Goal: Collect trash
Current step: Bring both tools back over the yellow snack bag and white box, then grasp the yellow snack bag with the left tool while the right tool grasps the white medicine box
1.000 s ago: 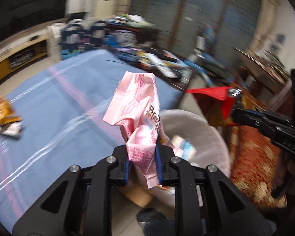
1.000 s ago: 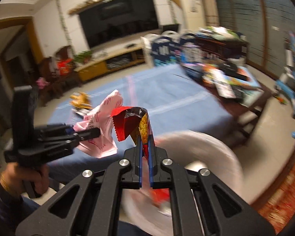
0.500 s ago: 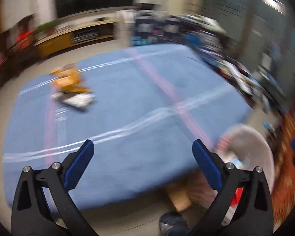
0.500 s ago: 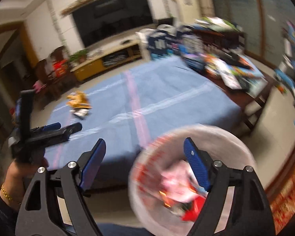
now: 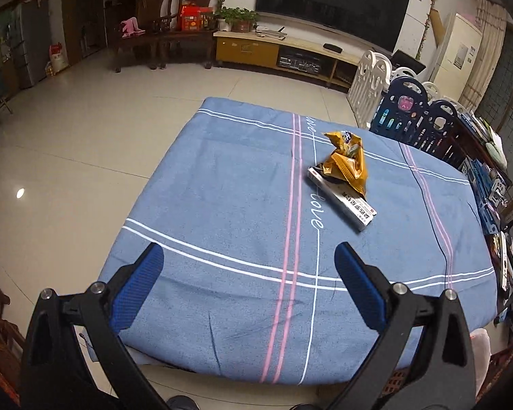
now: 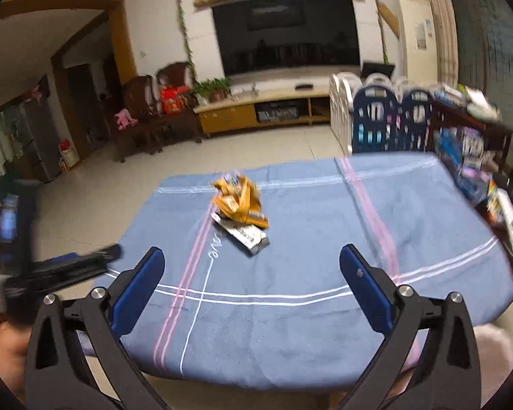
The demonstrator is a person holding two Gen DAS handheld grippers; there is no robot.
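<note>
Lying mid-desk [image 5: 222, 205] on blue cloth, a crumpled yellow snack bag [image 5: 347, 162] rested atop a flat silver carton [image 5: 345, 201], both judged light, the bag best pinched at a raised fold, while left tongs [image 5: 249, 287] were seen apart and right tongs [image 6: 251, 290] were opening, empty.

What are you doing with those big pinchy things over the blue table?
A person is tidying up trash with a gripper in each hand. Right now the left gripper is open and holds nothing. The right gripper is opening, with nothing between its fingers. Two pieces wait on the blue tablecloth: a crumpled yellow snack bag lying partly on a flat silver box.
</note>
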